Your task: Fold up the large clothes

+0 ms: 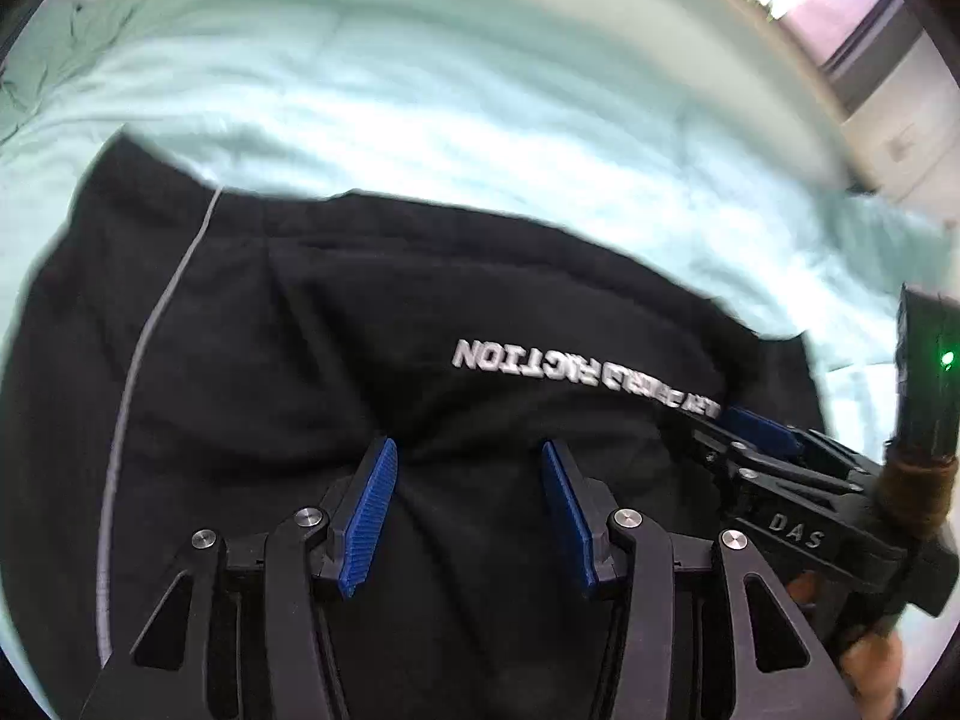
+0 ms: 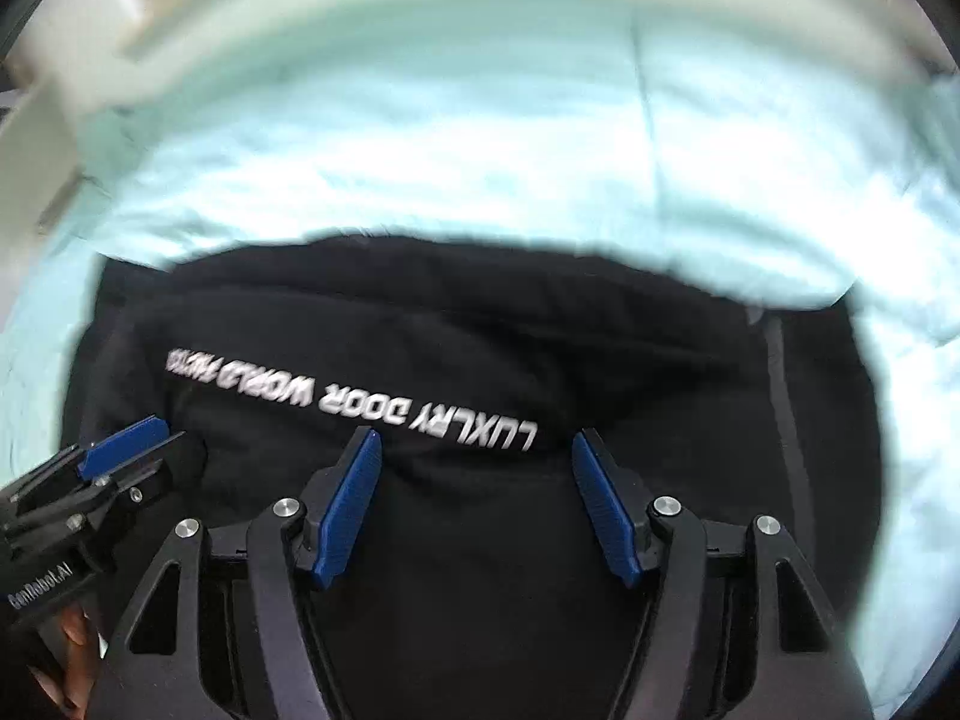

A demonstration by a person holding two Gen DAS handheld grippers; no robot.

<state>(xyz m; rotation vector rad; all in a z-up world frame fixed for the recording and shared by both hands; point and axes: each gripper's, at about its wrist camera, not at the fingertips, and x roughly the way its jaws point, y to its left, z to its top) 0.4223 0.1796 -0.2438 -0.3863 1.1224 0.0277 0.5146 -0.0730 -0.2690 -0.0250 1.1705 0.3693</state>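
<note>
Pale mint bedding (image 1: 480,120) on a bed is seen behind a black fabric garment with white lettering (image 1: 360,312), which is spread directly beneath and ahead of both tools. Its printed line is laid crosswise to the fingers. The left hand-held gripper (image 1: 468,504) and the right hand-held gripper (image 2: 477,495) are held side by side above the near edge, jaws apart, nothing clamped; neither is judged clearly nearer.

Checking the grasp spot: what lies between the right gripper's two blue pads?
Only the black garment. In the right wrist view, the open right gripper has bare black fabric between its pads, just below the white lettering.
</note>
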